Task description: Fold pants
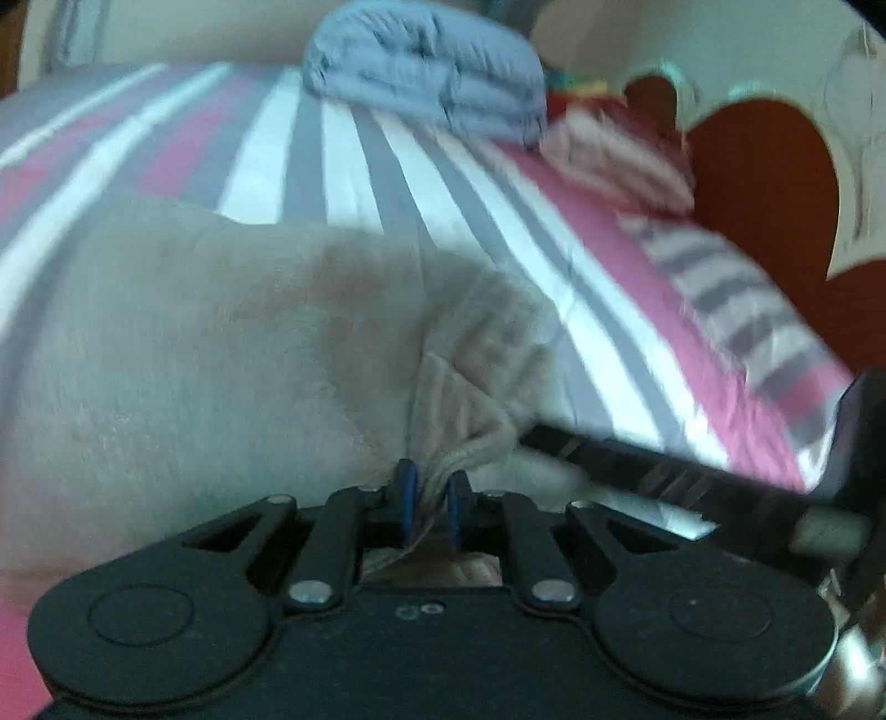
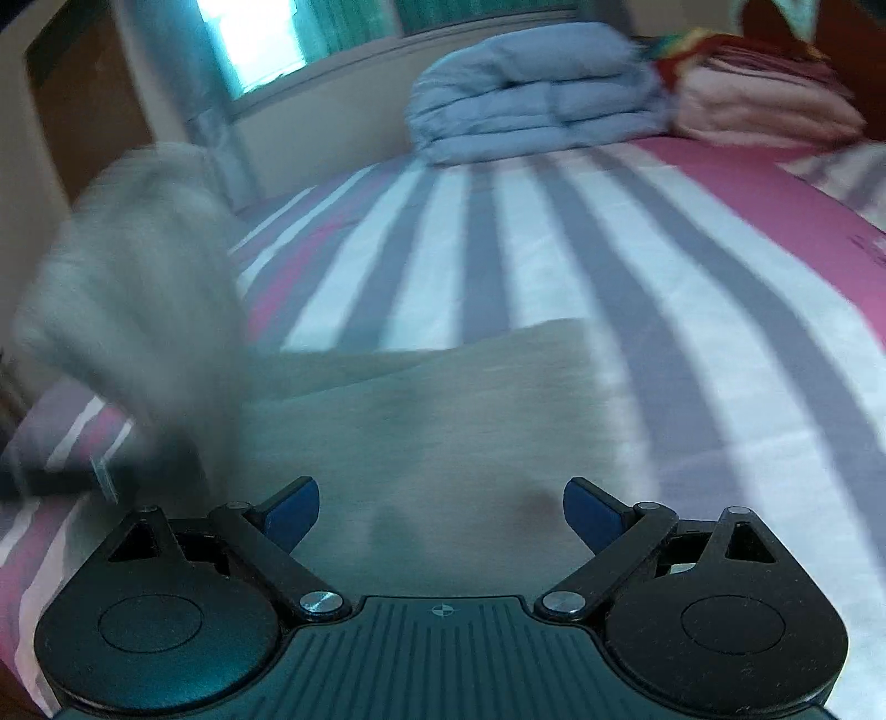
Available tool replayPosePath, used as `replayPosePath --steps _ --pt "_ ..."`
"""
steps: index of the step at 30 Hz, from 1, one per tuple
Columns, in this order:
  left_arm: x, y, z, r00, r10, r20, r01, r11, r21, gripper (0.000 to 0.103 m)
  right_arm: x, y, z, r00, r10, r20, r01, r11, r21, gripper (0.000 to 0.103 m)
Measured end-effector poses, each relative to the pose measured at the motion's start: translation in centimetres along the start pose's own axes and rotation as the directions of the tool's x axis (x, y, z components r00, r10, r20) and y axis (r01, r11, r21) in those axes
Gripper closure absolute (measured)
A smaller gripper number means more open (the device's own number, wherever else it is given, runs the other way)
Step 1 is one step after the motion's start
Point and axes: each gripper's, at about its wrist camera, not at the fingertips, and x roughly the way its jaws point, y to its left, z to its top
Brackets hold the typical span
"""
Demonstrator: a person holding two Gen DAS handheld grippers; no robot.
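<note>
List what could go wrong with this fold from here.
1. The left gripper pinches only a thin edge of the pants; it may slip out mid-swing.
2. The right gripper is open and holds nothing, so the lower layer could drag and skew.
3. The lifted part is swinging fast and may land crooked.

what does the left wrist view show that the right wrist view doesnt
Only the left wrist view shows the left tool shut on a bunched edge of the pants, the dark red headboard and a striped pillow. Only the right wrist view shows the right tool open above the cloth, plus a window. Both show the pale pants, the striped bedsheet, the folded blue duvet and pink folded laundry.
</note>
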Motion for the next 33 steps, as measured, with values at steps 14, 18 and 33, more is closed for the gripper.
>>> replayPosePath --steps 14,18,33 --pt "-5.3 2.1 2.1 0.978 0.184 0.1 -0.185 0.983 -0.003 0.036 -0.2 -2.9 1.3 0.947 0.307 -0.098 -0.265 0.914 0.309 0.009" --pt "-6.0 4.3 2.7 0.961 0.255 0.107 -0.249 0.966 -0.061 0.037 0.6 -2.6 1.2 0.956 0.281 -0.088 -0.225 0.891 0.395 0.009" --pt "-5.7 7.1 1.0 0.969 0.236 0.069 -0.221 0.96 -0.171 0.035 -4.7 2.2 4.3 0.976 0.202 0.078 -0.215 0.951 0.221 0.061"
